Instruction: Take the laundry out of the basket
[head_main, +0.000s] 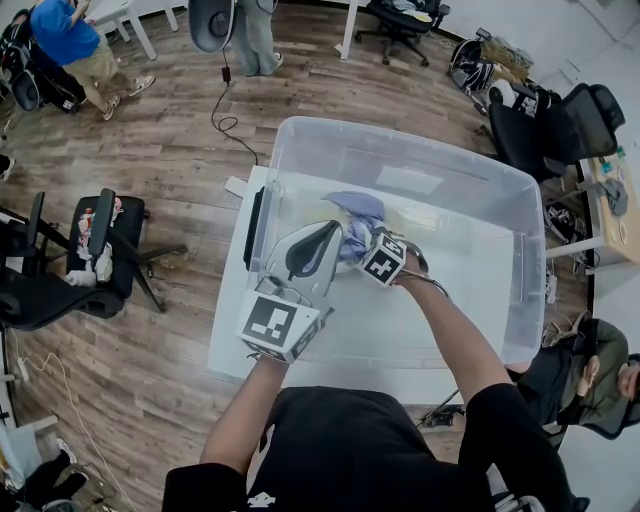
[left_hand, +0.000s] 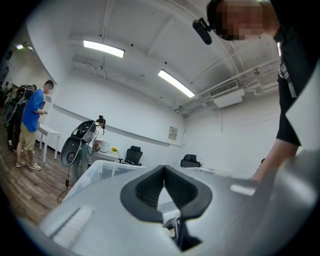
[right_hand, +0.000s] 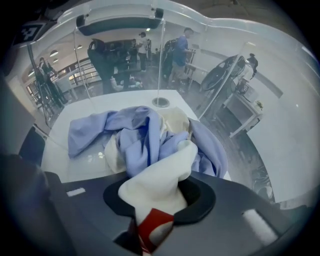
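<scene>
A clear plastic bin stands on a white table. Inside it lies a heap of laundry, pale blue and cream pieces. My right gripper reaches into the heap from the near side and is shut on a white garment with a red patch, which bunches up between its jaws. My left gripper hovers at the bin's left part, just left of the heap, tilted upward. Its tips meet with nothing between them.
Black office chairs stand left and right of the table. People stand at the far left, and one sits at the right. A cable trails on the wooden floor behind the bin.
</scene>
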